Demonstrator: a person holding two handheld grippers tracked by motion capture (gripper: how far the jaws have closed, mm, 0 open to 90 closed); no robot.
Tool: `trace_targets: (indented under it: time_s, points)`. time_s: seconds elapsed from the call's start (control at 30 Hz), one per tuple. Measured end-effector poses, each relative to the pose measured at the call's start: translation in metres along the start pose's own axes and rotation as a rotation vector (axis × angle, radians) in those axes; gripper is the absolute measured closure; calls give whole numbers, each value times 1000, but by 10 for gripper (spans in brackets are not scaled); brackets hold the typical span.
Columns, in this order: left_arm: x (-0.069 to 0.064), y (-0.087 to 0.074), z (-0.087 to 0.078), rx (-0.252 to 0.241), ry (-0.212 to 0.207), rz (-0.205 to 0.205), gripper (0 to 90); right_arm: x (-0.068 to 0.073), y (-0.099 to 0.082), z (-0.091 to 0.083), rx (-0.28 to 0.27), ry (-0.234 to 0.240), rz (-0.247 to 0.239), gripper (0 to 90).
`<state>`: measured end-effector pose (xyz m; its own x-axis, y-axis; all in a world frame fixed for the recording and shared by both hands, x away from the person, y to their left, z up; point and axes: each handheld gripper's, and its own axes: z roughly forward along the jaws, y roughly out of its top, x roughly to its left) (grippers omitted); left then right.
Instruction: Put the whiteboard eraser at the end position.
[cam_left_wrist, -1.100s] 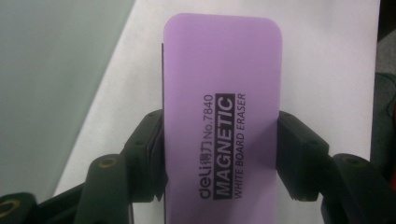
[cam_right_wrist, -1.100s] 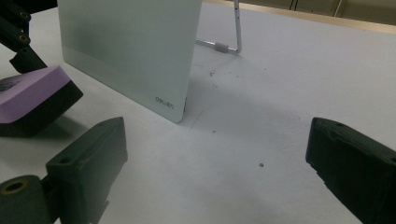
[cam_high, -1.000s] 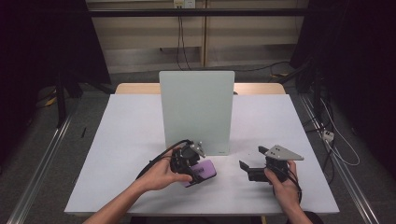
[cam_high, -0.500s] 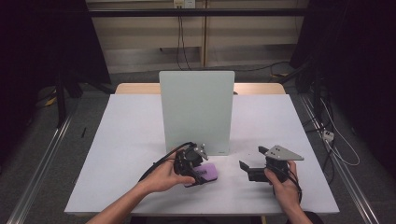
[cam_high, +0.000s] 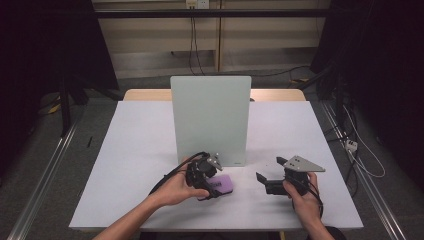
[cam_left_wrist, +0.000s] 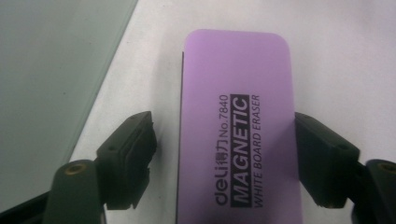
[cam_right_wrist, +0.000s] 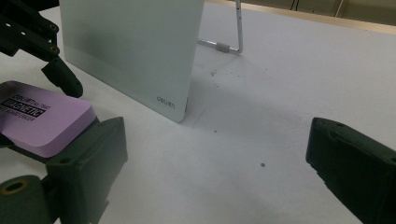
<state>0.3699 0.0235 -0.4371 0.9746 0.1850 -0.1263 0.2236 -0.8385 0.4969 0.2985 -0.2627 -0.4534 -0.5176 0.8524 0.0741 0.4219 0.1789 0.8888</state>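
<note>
A purple magnetic whiteboard eraser (cam_left_wrist: 236, 126) lies flat on the white table (cam_high: 140, 145), just in front of the upright glass board (cam_high: 210, 117). My left gripper (cam_left_wrist: 223, 140) straddles the eraser (cam_high: 223, 184). Its jaws have just been opening: one pad (cam_left_wrist: 133, 154) stands clear of the eraser's edge, while the other is right beside the opposite edge, so the grip is off. My right gripper (cam_high: 267, 169) rests to the right, open wide with nothing between its jaws (cam_right_wrist: 217, 144). In its own view the eraser (cam_right_wrist: 44, 116) lies ahead at the left.
The glass board (cam_right_wrist: 130, 46) stands on a thin metal foot (cam_right_wrist: 239, 32) at the table's middle, close behind the eraser. A person's hands hold both grippers near the front edge. Dark floor, rails and cables surround the table.
The eraser, tilted up in the left gripper a second ago, now lies flat on the table. The right gripper has stayed still.
</note>
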Motion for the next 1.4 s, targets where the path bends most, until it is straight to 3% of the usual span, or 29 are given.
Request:
trace_targets:
  time_s: [0.23,0.63,0.8,0.9,1.03,1.2,1.4]
  points:
    - [-1,1,-7,-68,25,-8,87,0,0,0,1,-2,0,56]
    - [-2,-3,-27,-183,70,-43,67,0,0,0,0,-2,0,55]
    - [-1,-10,-38,-245,95,-50,64,0,0,0,0,-2,1,55]
    - [1,-16,-45,-295,147,-82,62,0,0,0,1,-2,2,55]
    - [3,-24,-54,-356,162,-116,64,0,0,1,3,-2,3,55]
    - [6,-37,-64,-413,201,-152,63,1,0,1,5,1,0,55]
    - [10,-55,-67,-462,247,-162,63,1,-1,1,8,-2,3,55]
